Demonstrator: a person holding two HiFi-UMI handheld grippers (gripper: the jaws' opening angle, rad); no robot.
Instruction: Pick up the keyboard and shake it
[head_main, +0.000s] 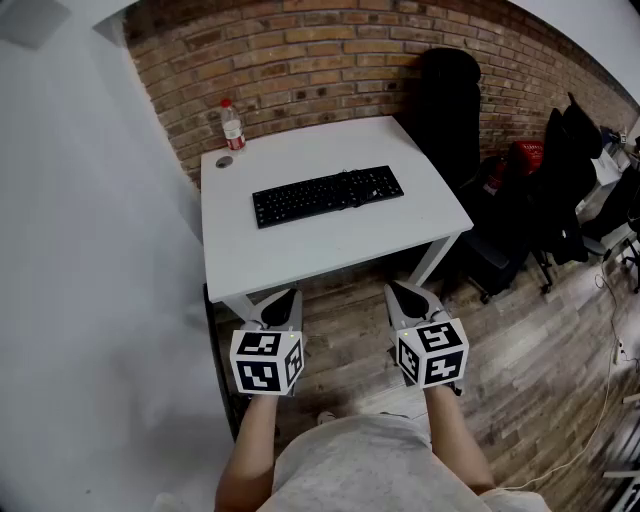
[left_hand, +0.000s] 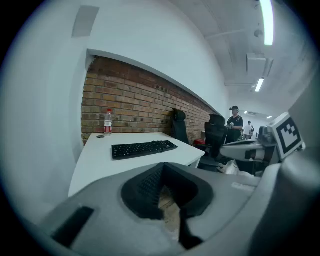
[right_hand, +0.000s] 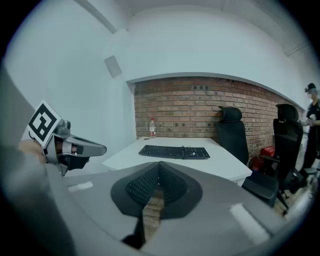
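A black keyboard (head_main: 327, 196) lies flat across the middle of a white table (head_main: 300, 255); it also shows in the left gripper view as the keyboard (left_hand: 143, 148) and in the right gripper view as the keyboard (right_hand: 174, 151). My left gripper (head_main: 288, 296) hangs just short of the table's near edge, shut and empty. My right gripper (head_main: 398, 290) is level with it to the right, also shut with nothing between its jaws. Both are well short of the keyboard. The left gripper (left_hand: 162, 177) and the right gripper (right_hand: 159, 172) each show pads pressed together.
A plastic bottle with a red label (head_main: 232, 125) and a small dark cap (head_main: 223, 162) stand at the table's far left corner. A brick wall (head_main: 330, 60) backs the table. Black office chairs (head_main: 450, 100) stand to the right. A person (left_hand: 234, 122) stands far off.
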